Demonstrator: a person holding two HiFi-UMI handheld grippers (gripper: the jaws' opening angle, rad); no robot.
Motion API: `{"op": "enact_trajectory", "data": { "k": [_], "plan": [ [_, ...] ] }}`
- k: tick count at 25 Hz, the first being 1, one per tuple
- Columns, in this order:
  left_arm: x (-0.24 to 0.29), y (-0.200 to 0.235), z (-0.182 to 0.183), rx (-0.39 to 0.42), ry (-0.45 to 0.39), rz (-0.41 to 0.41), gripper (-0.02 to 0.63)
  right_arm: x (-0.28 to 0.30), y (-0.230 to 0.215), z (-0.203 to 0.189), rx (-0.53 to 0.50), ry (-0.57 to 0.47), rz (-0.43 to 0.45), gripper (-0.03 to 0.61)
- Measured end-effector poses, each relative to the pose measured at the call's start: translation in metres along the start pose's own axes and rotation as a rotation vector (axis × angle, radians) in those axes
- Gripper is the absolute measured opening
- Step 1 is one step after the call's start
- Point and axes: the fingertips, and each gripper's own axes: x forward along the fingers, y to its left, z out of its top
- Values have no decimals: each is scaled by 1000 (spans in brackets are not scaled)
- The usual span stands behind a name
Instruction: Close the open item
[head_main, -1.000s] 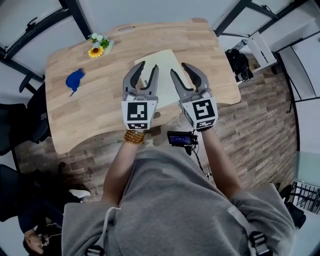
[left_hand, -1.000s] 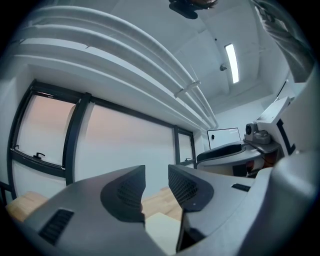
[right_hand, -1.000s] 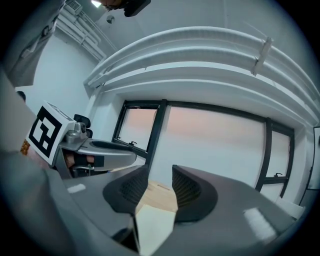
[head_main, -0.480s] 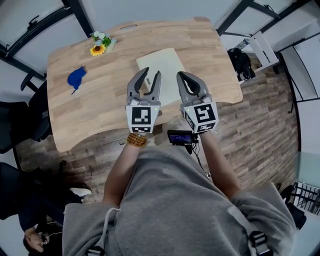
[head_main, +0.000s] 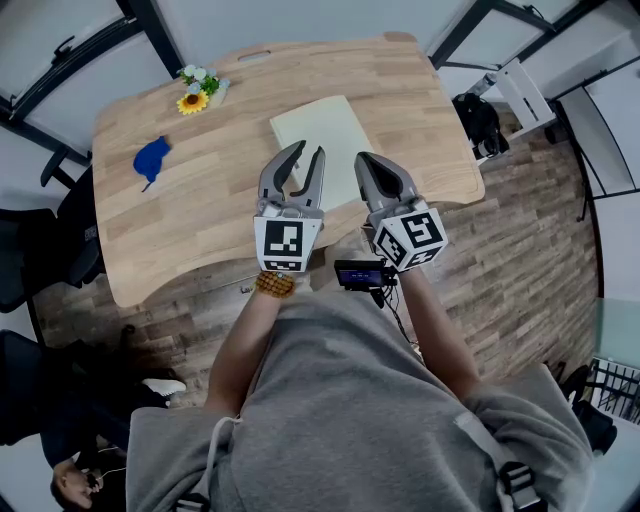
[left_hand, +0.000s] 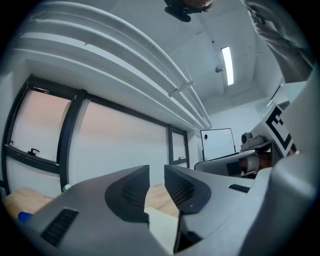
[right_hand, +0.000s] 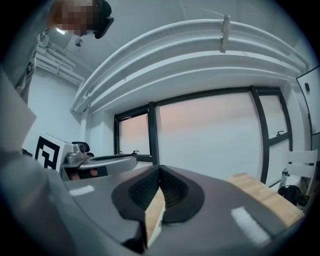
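R tool (head_main: 364, 160) & L tool (head_main: 309, 150) drew back; R shut, L narrowing, empty; cream book (head_main: 315, 130) flat.

Pale flat item (head_main: 320, 140), wooden table (head_main: 200, 220), blue object (head_main: 150, 158)

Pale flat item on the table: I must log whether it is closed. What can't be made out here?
- Pale cream flat rectangular item: head view, near corner under the right gripper; open or closed, cannot tell.
- Right gripper view: shut fingers leave only a narrow sliver visible.
- Small blue object: head view, too small to identify.
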Motion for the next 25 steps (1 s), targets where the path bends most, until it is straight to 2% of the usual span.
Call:
{"op": "enact_trajectory", "data": {
  "k": [5,11,16,25],
  "plan": [
    [-1,-2,-4,-17,16,-1,81,-1,10,-12,-111,43,10,11],
    [-2,2,-17,-48,44,11,74,3,15,-27,-217,98,-42,11],
    [-1,4,-27,-54,68,27,66,3,9,-36,-239,126,-103,12],
    [-3,6,-41,-68,107,38,40,5,14,-38,-250,130,-120,12]
  ]
}}
